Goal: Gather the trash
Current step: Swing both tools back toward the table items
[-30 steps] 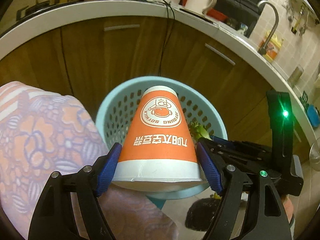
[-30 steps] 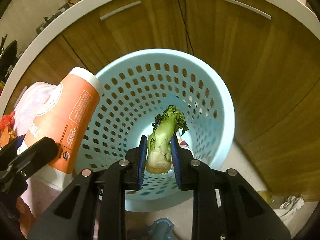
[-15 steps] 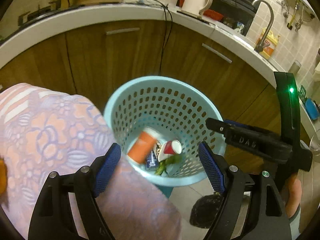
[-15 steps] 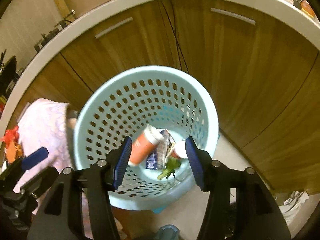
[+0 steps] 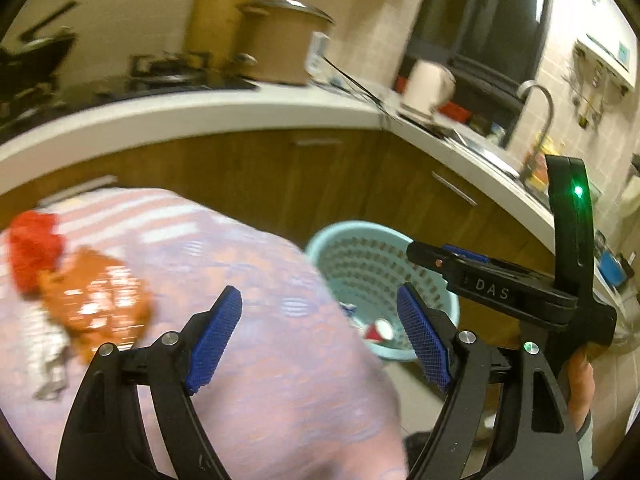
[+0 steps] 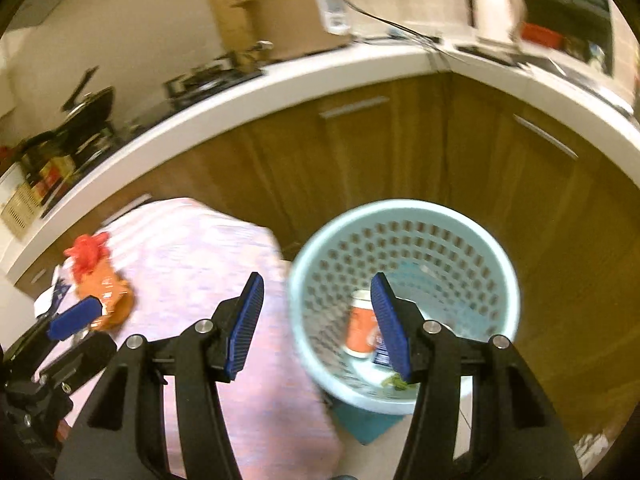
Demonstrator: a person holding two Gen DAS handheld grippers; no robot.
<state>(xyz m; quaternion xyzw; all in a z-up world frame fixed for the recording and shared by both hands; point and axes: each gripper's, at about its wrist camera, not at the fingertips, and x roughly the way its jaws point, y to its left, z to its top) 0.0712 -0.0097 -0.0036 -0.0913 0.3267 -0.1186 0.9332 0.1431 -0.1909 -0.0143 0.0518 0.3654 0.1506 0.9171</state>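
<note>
A light blue perforated basket stands on the floor in front of the cabinets. Inside it lie the orange paper cup, a green vegetable stalk and other scraps. My right gripper hovers open above the basket's left rim, with nothing between its blue pads. My left gripper is open and empty over the pink floral tablecloth. The basket sits to its right. An orange wrapper and a red crumpled piece lie on the cloth at the left. The wrapper also shows in the right wrist view.
Brown wooden cabinets under a white counter curve behind the basket. A large pot, a kettle and a faucet stand on the counter. Crumpled paper lies on the floor at the right.
The left gripper let go of the orange cup and the right one released the vegetable stalk. Both now lie in the basket. Both grippers rose and swung left toward the table.
</note>
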